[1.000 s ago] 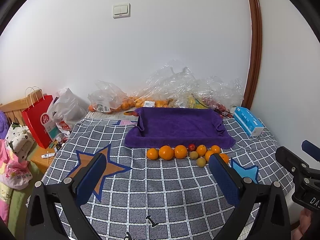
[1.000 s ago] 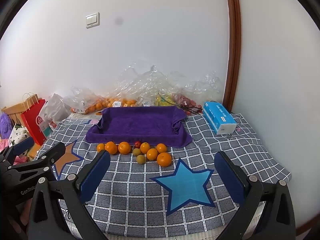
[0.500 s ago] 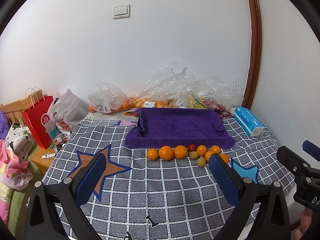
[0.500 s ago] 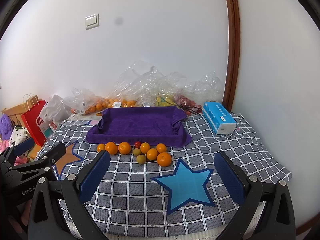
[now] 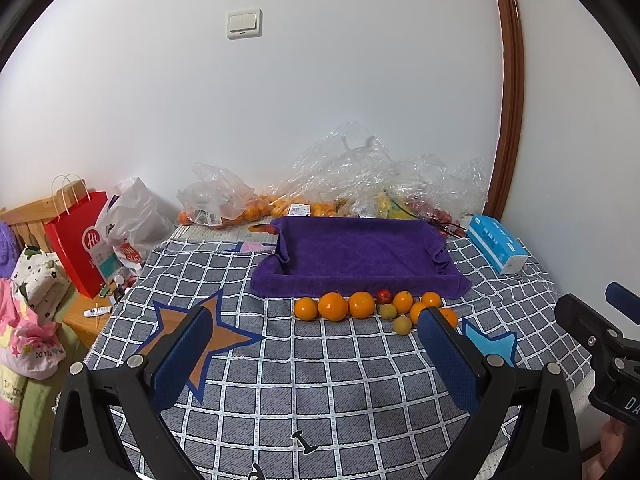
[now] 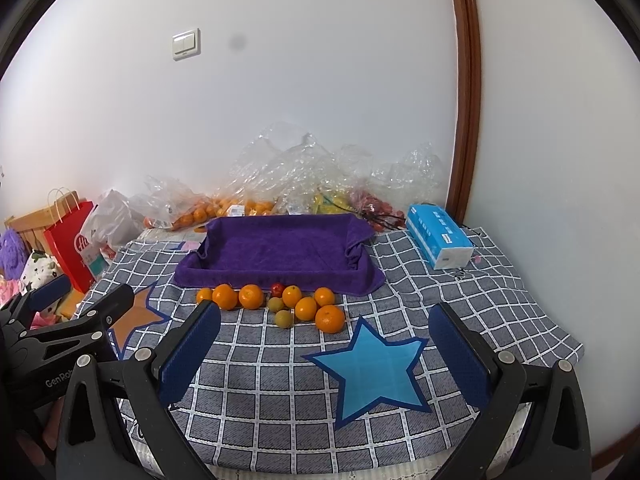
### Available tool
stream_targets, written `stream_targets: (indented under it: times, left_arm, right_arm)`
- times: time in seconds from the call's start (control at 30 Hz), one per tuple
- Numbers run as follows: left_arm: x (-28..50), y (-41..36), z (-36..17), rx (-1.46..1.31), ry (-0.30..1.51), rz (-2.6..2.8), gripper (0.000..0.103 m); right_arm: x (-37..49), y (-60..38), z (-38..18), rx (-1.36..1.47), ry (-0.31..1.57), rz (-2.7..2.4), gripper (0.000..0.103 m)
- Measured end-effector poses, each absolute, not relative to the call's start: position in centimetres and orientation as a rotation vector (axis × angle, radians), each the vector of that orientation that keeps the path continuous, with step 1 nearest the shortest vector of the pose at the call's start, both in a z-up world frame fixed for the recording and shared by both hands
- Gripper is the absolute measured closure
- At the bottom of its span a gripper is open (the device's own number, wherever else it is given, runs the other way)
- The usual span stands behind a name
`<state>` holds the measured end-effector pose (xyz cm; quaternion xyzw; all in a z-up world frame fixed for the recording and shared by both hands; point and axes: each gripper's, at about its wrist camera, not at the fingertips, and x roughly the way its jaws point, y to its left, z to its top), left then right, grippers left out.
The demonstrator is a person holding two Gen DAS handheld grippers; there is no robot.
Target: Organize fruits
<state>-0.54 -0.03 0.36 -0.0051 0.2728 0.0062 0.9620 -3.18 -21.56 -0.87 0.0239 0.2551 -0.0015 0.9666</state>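
A row of fruit lies on the checked cloth just in front of a purple towel-lined tray (image 5: 360, 252) (image 6: 280, 248). It holds several oranges (image 5: 333, 306) (image 6: 330, 319), two small green fruits (image 5: 402, 325) (image 6: 284, 318) and one small red fruit (image 5: 384, 295) (image 6: 277, 289). My left gripper (image 5: 316, 354) is open and empty, well short of the fruit. My right gripper (image 6: 326, 350) is also open and empty, hovering near the front edge over a blue star patch (image 6: 372, 364).
Clear plastic bags (image 5: 360, 184) with more oranges and other fruit are piled against the wall behind the tray. A blue tissue box (image 6: 438, 240) lies at the right. A red paper bag (image 5: 78, 248) and bedding stand off the left edge.
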Motion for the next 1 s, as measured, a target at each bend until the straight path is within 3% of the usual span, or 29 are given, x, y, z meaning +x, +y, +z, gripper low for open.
stream_targets:
  times: [1.0]
  left_arm:
    - [0.4,0.8,-0.1,-0.017,0.564,0.005,0.000]
  right_arm:
    - [-1.0,-20.9,-1.5,0.040,0.527,0.014,0.001]
